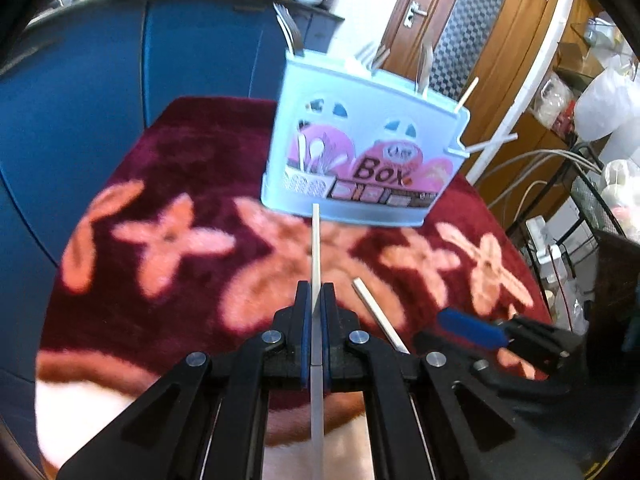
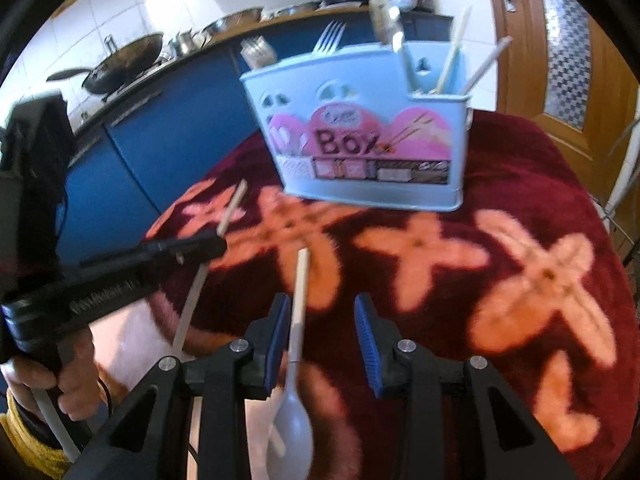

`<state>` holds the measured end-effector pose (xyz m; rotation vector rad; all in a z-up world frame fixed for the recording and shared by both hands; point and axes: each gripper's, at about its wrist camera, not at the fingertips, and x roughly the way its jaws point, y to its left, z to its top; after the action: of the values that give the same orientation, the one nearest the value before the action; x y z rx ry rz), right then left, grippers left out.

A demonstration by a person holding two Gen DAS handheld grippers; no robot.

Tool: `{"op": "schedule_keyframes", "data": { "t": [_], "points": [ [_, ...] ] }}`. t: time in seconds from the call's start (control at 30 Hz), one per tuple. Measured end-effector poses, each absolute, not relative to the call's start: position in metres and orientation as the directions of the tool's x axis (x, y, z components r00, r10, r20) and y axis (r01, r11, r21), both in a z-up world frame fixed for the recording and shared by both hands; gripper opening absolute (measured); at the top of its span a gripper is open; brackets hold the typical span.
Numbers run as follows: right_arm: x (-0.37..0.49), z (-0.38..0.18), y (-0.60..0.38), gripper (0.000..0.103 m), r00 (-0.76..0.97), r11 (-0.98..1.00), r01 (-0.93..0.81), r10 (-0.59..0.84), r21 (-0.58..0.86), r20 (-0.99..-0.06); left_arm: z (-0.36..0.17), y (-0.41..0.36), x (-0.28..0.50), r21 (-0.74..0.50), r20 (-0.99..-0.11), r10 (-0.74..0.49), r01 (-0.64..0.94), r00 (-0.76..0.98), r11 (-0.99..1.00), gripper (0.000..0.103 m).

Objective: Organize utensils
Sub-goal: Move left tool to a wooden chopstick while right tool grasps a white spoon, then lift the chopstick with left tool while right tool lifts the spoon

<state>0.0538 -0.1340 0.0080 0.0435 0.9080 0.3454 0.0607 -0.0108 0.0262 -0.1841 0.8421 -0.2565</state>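
Maroon floral cloth [image 1: 192,152] covers worktop. My left hand-held gripper [image 1: 316,300] clamps pale stick [image 1: 315,248], long axis pointing ahead at blue utensil box [image 1: 360,148]. My right hand-held gripper [image 2: 322,320] wide apart; plastic spoon [image 2: 294,420] lies between fingers, handle toward box, bowl nearest me.

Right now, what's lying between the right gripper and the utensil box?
In the right wrist view, only the flowered red cloth lies between the right gripper and the box; the grey spoon's handle pokes partway up.
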Motion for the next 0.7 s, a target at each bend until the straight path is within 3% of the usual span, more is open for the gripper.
{"op": "schedule_keyframes", "data": {
  "t": [0.37, 0.4, 0.53, 0.7],
  "points": [
    [0.078, -0.011, -0.111, 0.037, 0.459, 0.939, -0.307, 0.291, 0.157, -0.839, 0.046, 0.000, 0.056, -0.258, -0.653, -0.298, 0.166, 0.696, 0.952, 0.002],
    [0.079, -0.012, -0.111, 0.035, 0.451, 0.939, -0.304, 0.291, 0.161, -0.844, 0.047, 0.000, 0.056, -0.257, -0.650, -0.298, 0.167, 0.699, 0.952, 0.002],
    [0.085, -0.012, -0.112, 0.012, 0.443, 0.942, -0.311, 0.258, 0.123, -0.859, 0.049, -0.001, 0.056, -0.258, -0.642, -0.300, 0.169, 0.705, 0.951, 0.002],
    [0.082, -0.007, -0.119, 0.008, 0.437, 0.937, -0.314, 0.284, 0.151, -0.853, 0.052, -0.001, 0.057, -0.260, -0.635, -0.302, 0.171, 0.711, 0.950, 0.002]
  ]
}}
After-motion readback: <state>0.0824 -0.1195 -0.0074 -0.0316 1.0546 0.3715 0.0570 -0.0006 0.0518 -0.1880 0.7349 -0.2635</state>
